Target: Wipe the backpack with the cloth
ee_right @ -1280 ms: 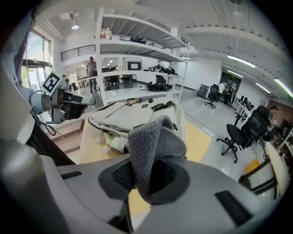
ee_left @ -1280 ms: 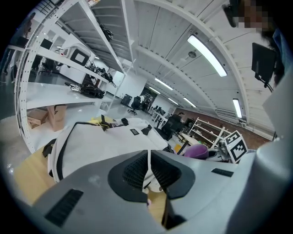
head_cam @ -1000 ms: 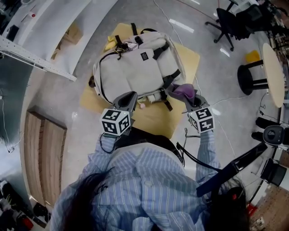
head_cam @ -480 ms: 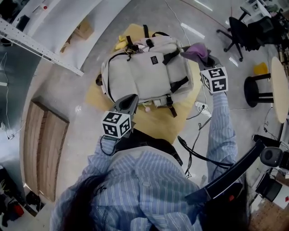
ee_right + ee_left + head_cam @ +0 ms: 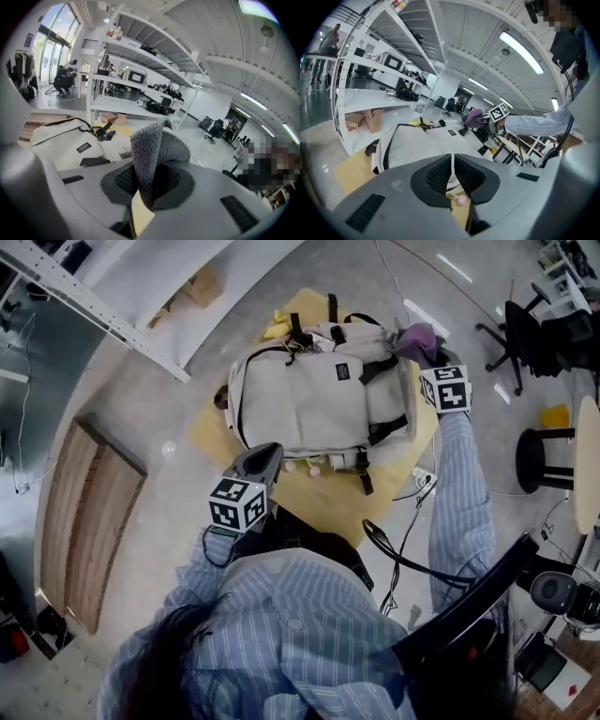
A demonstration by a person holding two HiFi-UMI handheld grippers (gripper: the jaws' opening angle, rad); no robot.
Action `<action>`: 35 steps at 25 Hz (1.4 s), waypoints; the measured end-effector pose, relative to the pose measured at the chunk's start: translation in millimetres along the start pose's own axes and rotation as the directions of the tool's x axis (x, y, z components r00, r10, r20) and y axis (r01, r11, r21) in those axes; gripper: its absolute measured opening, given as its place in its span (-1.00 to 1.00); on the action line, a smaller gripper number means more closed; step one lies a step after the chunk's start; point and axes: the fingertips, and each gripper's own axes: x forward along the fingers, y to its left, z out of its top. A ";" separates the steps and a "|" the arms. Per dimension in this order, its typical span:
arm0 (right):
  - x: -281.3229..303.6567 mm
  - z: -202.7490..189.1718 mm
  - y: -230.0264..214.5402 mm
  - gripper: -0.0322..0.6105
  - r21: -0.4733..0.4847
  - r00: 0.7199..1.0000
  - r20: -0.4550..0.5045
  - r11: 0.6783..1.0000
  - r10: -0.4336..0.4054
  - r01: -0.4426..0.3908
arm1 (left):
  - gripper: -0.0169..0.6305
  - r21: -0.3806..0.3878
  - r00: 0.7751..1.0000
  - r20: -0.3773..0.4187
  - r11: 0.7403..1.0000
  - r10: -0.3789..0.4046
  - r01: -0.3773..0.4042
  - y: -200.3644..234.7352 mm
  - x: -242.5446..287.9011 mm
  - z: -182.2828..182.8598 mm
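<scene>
A beige backpack [image 5: 314, 404] lies flat on a yellow board [image 5: 323, 498] on the floor. My right gripper [image 5: 419, 348] is at the pack's far right corner, by the top straps, shut on a purple-grey fleecy cloth [image 5: 418, 336]. In the right gripper view the cloth [image 5: 154, 147] stands up from between the jaws of the gripper [image 5: 150, 180], with the backpack [image 5: 61, 138] to the left. My left gripper [image 5: 261, 463] hovers over the pack's near edge. Its jaws [image 5: 451, 168] are shut on nothing, above the backpack [image 5: 419, 145].
A yellow rag [image 5: 278, 324] lies by the pack's top. Cables [image 5: 412, 512] trail over the floor on the right. An office chair [image 5: 530, 329] and a black stool [image 5: 534, 460] stand further right, a white shelf rack [image 5: 103, 310] and a wooden panel [image 5: 84, 521] on the left.
My right gripper has carried the cloth from the pack's near right end up along its right side to the far right corner. The left gripper has stayed by the near edge.
</scene>
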 end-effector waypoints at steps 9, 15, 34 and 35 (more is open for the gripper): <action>-45.5 -86.5 42.6 -0.75 0.091 0.995 -0.076 0.994 0.062 -0.055 | -0.88 0.029 0.999 -0.018 0.999 -0.043 0.043 -13.0 8.2 -2.6; -98.4 -131.4 74.6 -0.75 0.167 0.992 -0.100 0.985 0.071 -0.054 | -0.88 0.053 0.995 -0.037 0.994 -0.090 0.092 -30.6 14.1 -4.3; -186.3 -177.8 204.1 -0.75 0.408 0.986 -0.161 0.913 0.047 0.023 | -0.88 0.093 0.987 -0.048 0.983 -0.155 0.158 -18.6 -34.9 -12.1; -190.4 -175.1 210.2 -0.75 0.415 0.987 -0.158 0.910 0.041 0.029 | -0.88 0.096 0.986 -0.049 0.982 -0.160 0.164 -17.2 -39.9 -12.2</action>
